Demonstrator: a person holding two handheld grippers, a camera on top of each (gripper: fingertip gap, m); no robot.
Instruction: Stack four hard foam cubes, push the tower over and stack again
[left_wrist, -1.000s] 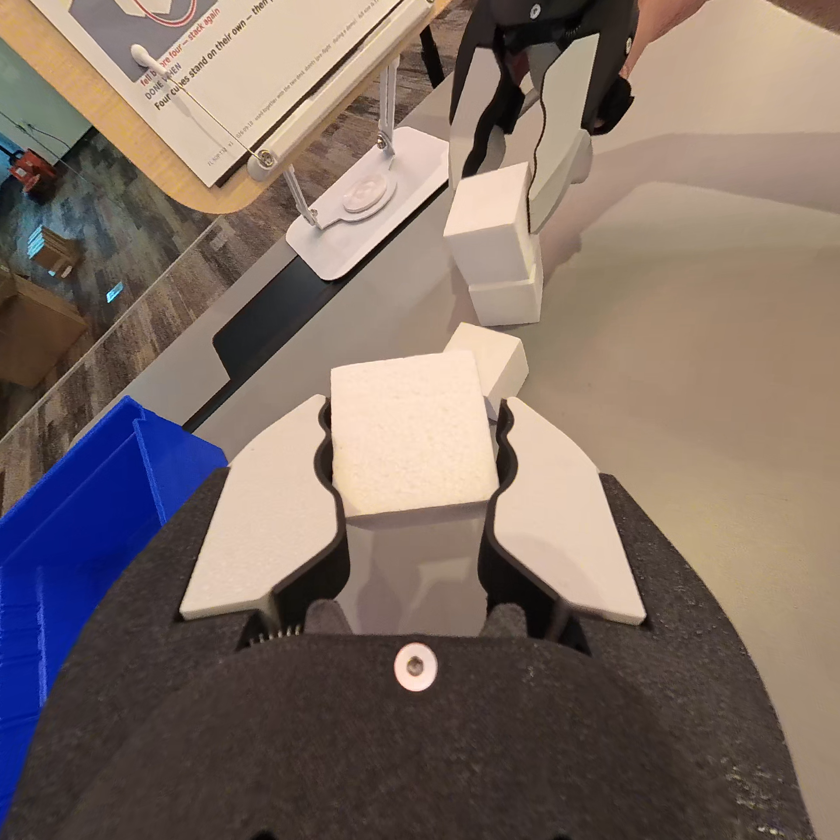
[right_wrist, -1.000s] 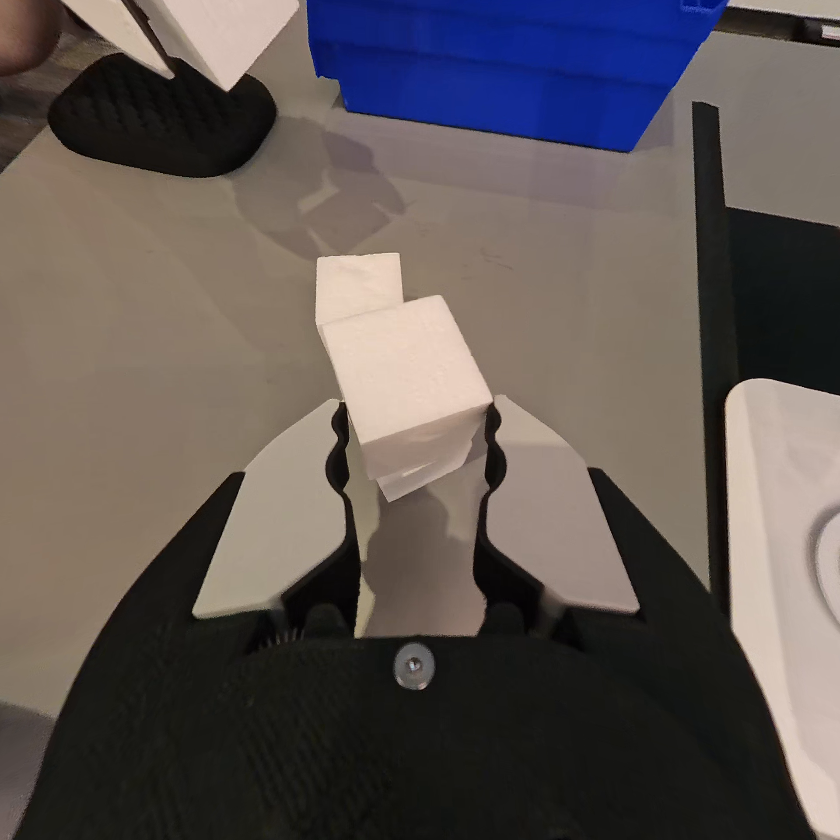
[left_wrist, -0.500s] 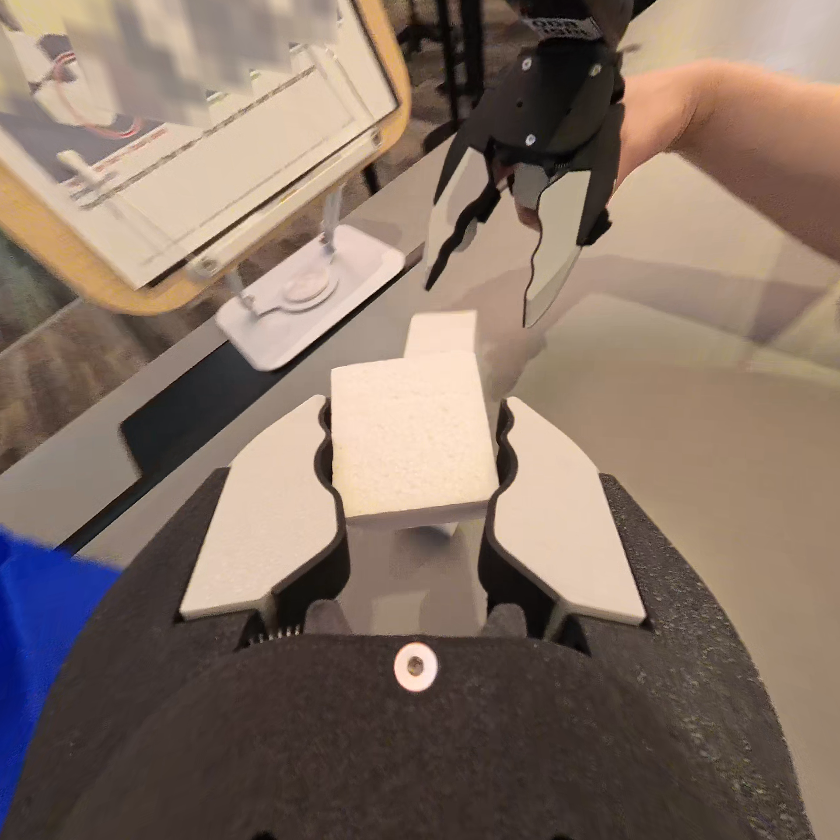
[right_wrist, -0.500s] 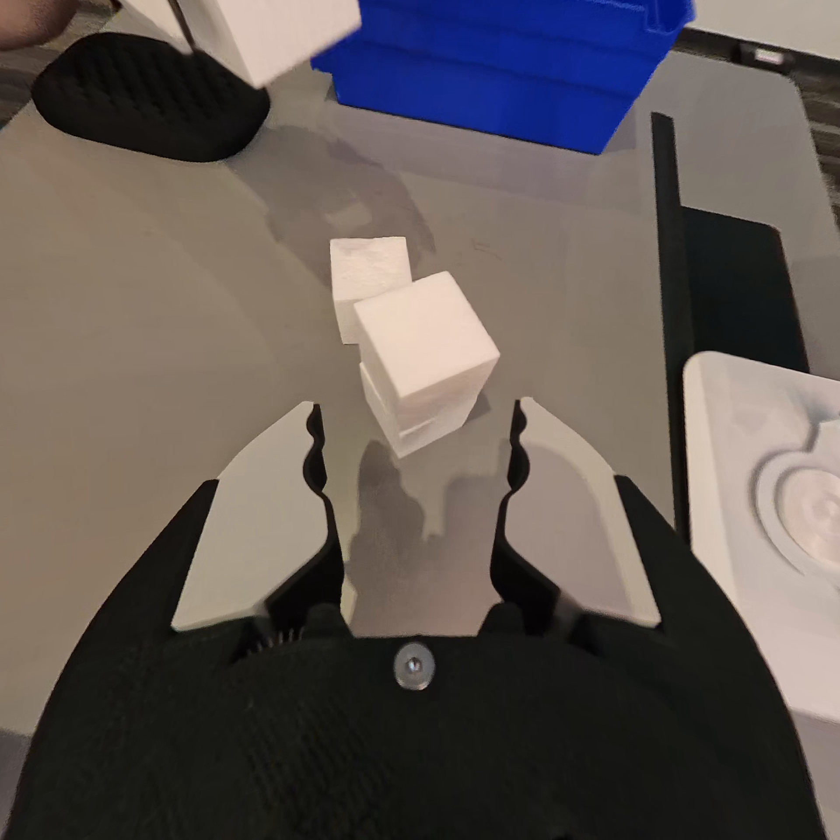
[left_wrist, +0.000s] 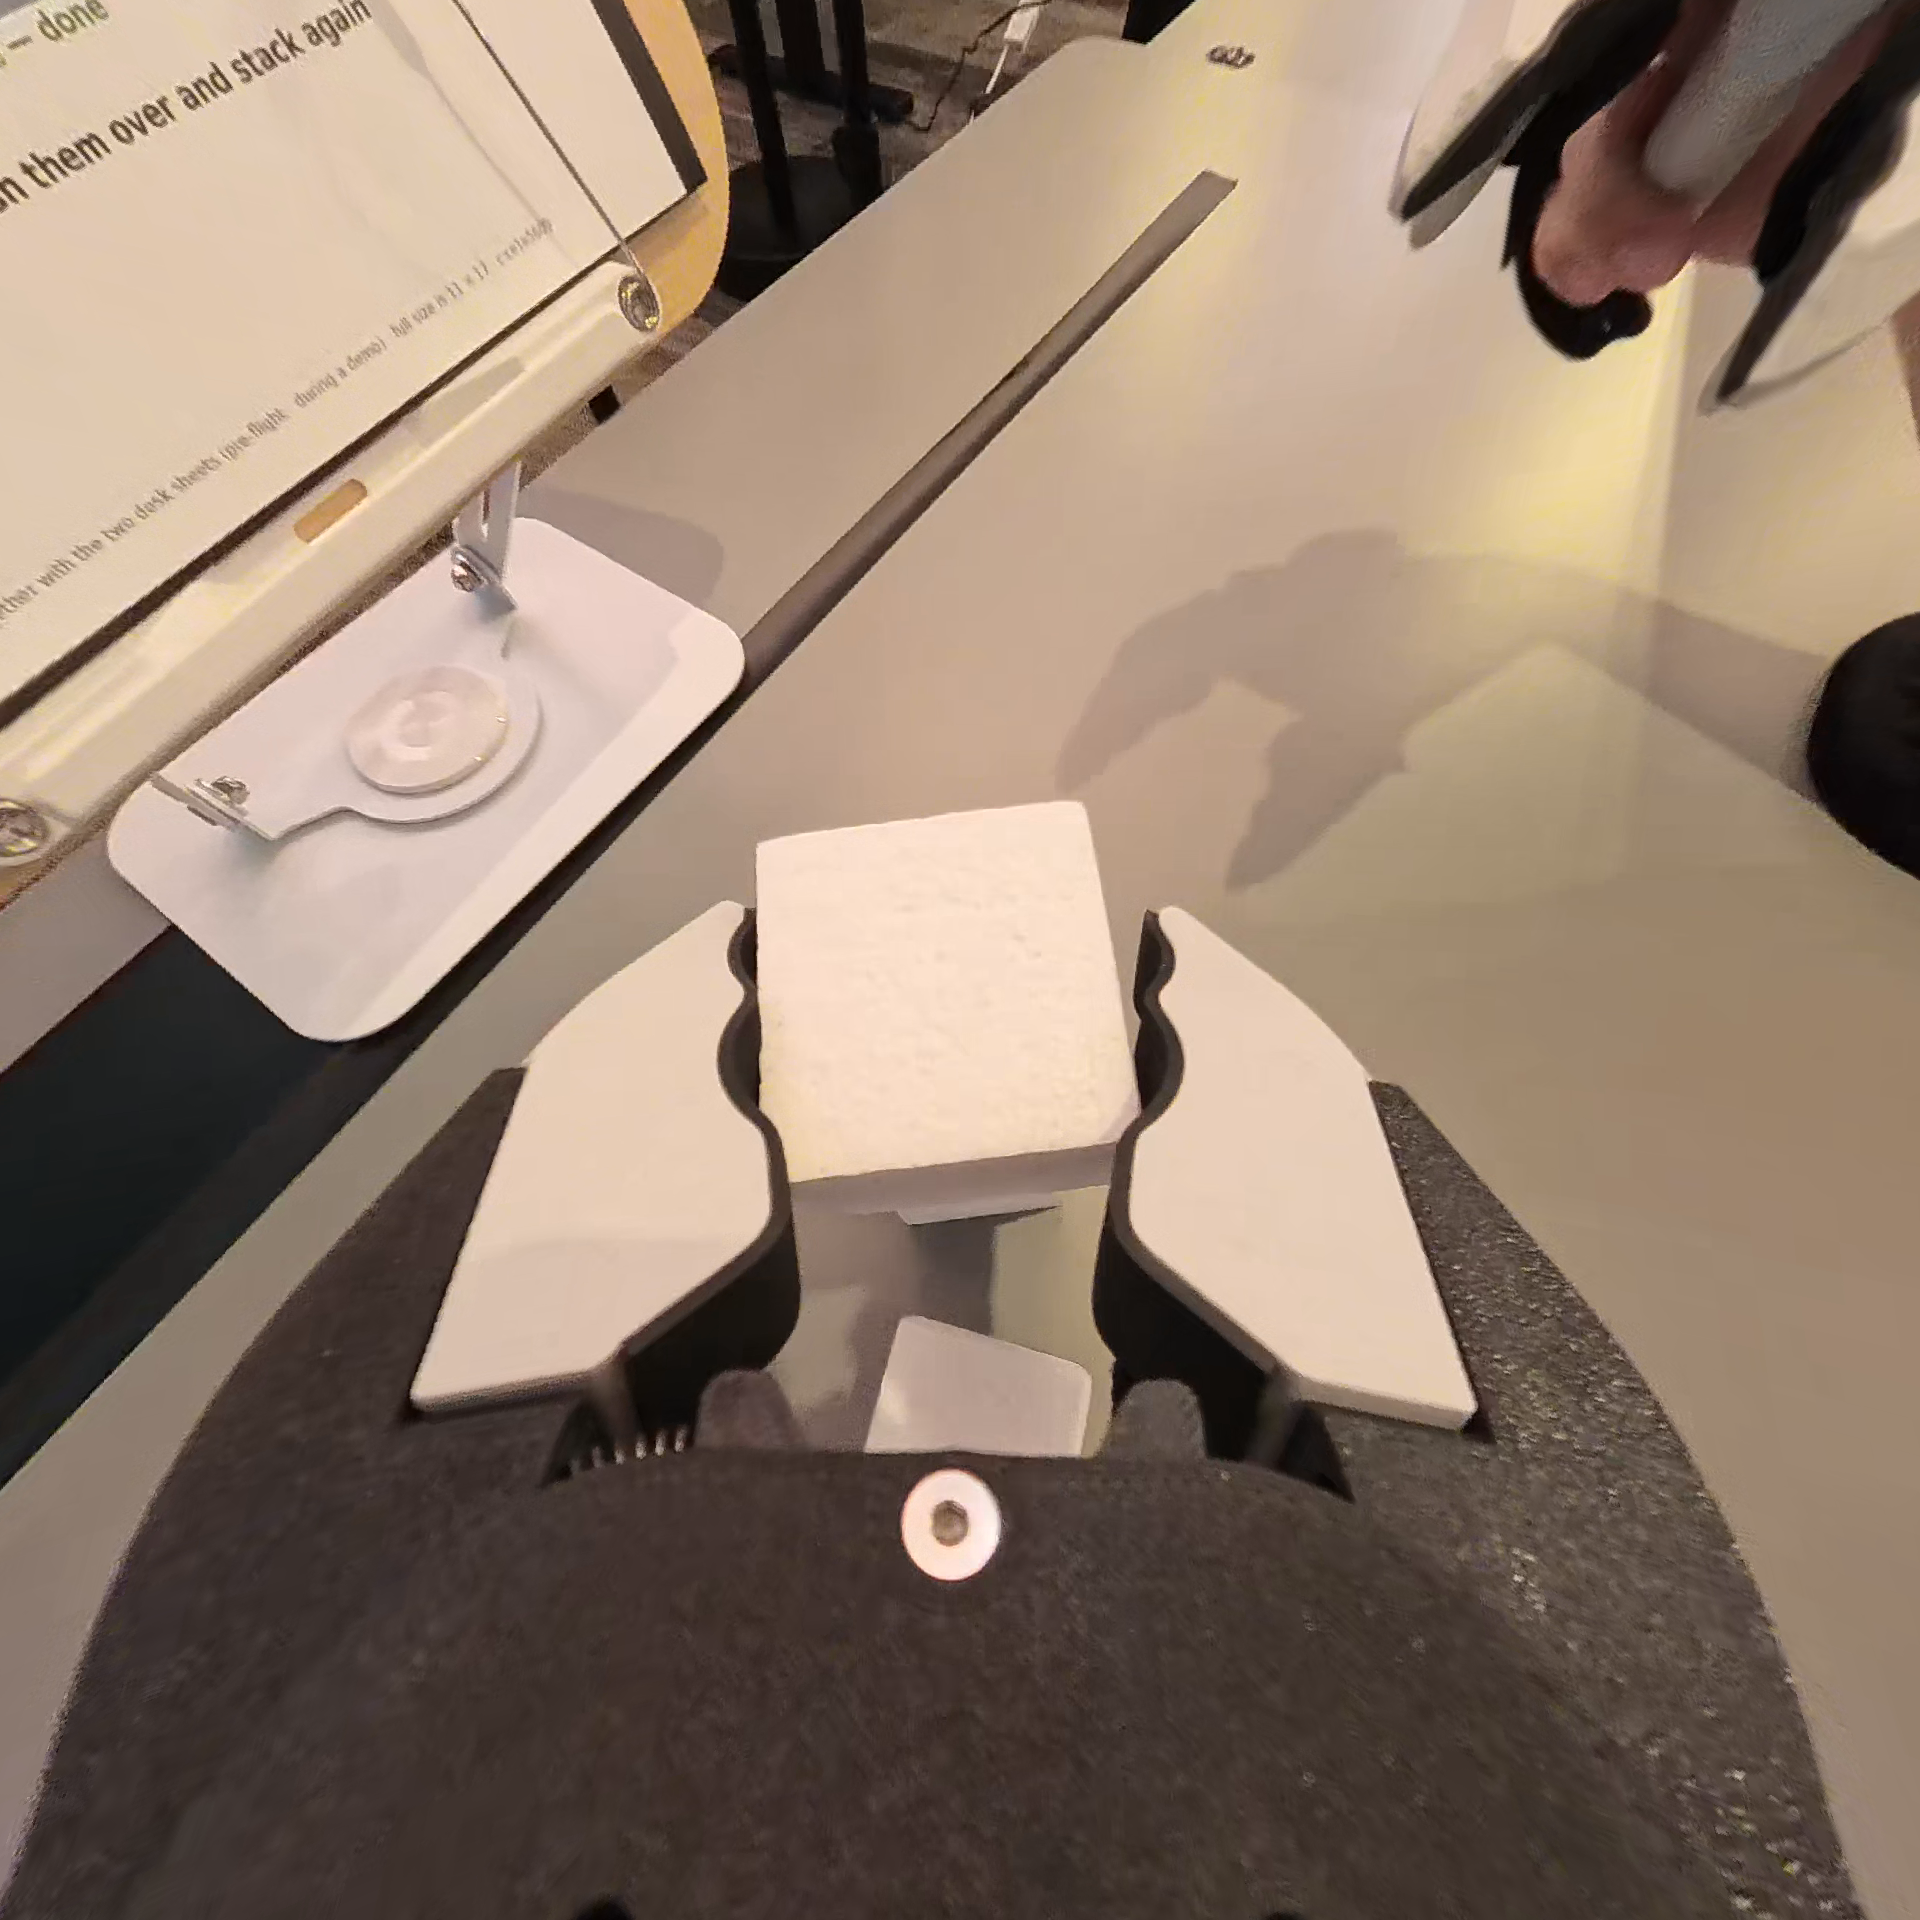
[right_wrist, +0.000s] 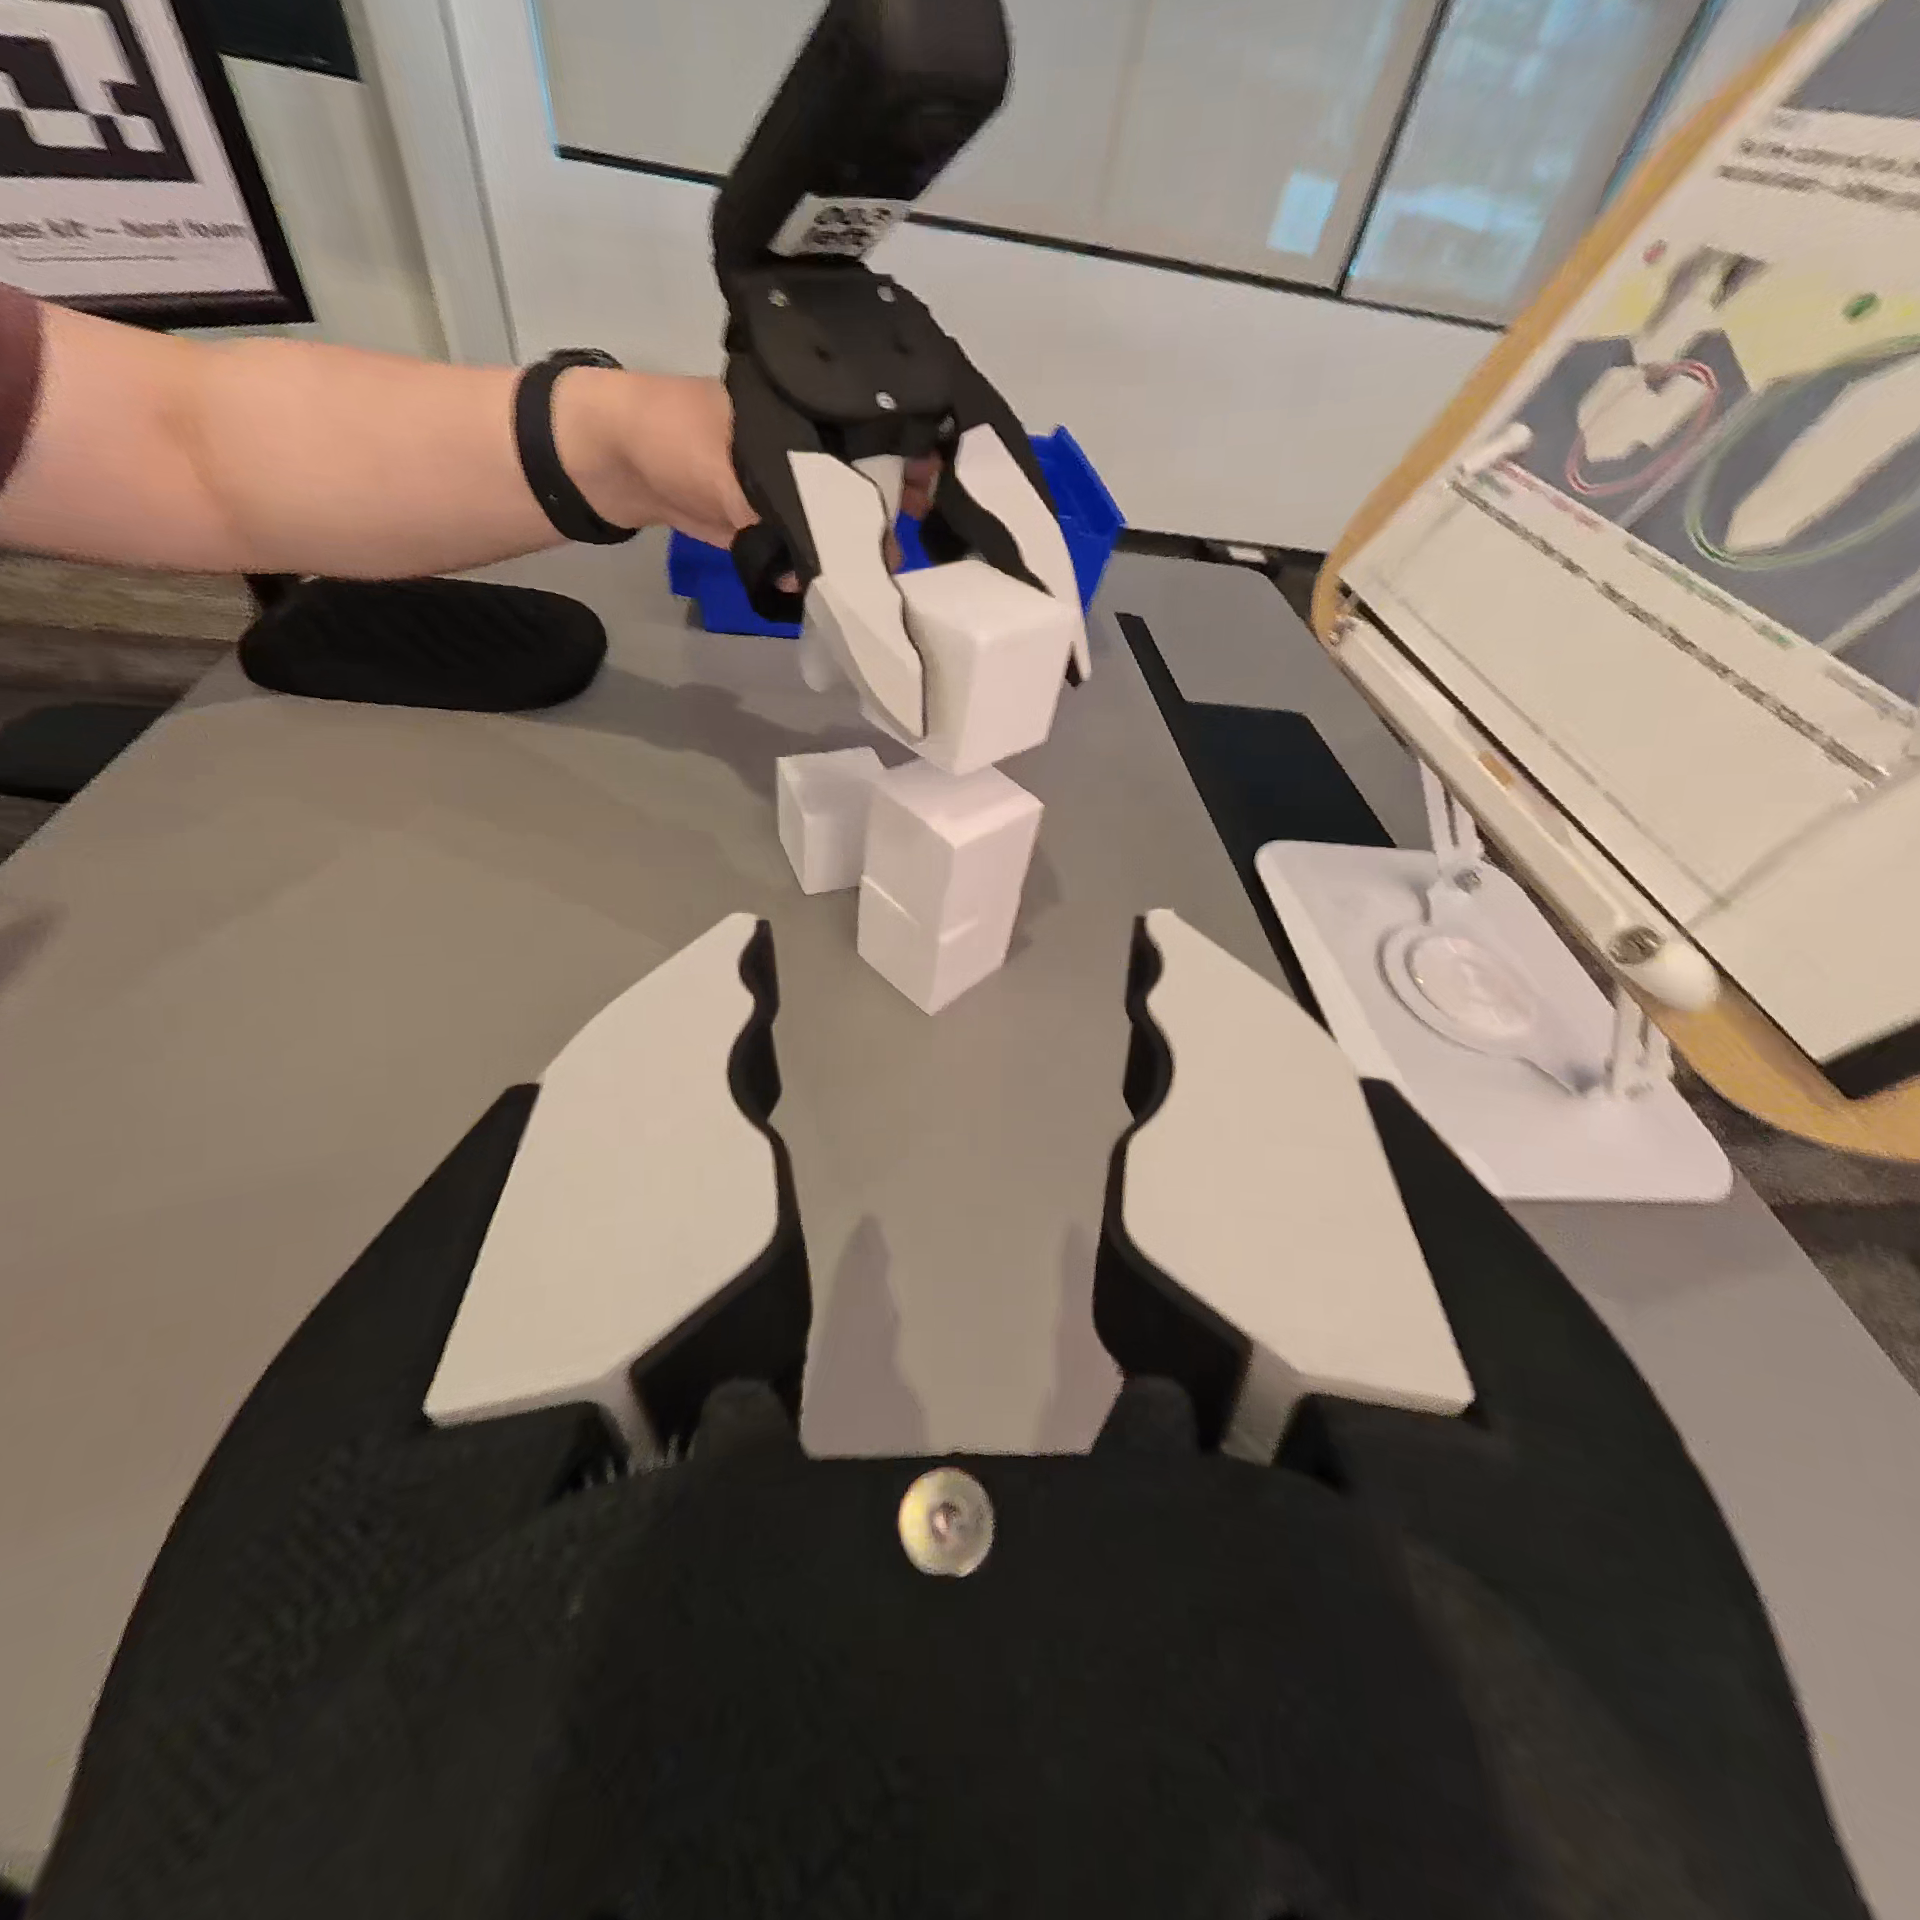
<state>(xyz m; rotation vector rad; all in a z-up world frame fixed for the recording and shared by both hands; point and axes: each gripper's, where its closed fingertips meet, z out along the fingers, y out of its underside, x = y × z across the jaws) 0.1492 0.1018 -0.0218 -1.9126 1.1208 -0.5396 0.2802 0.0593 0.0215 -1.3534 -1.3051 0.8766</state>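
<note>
Hovering just above the two-cube stack (right_wrist: 948, 894), the left gripper (right_wrist: 940, 634) is clamped on a white foam cube (right_wrist: 987, 665), its fingers pointing down and slightly toward the right wrist camera. The held cube sits tilted, one lower corner nearly over the stack's top face but apparently not yet resting on it. From the left wrist view the same cube (left_wrist: 935, 997) fills the space between the fingers, and a sliver of white below it appears to be the stack. A fourth cube (right_wrist: 826, 821) stands on the grey desk (right_wrist: 312, 935) just behind and beside the stack, touching or nearly so. The right gripper (right_wrist: 948, 1039) is spread wide and empty, on the near side of the stack. What matters next, I judge, is levelling the held cube and lowering it straight down.
</note>
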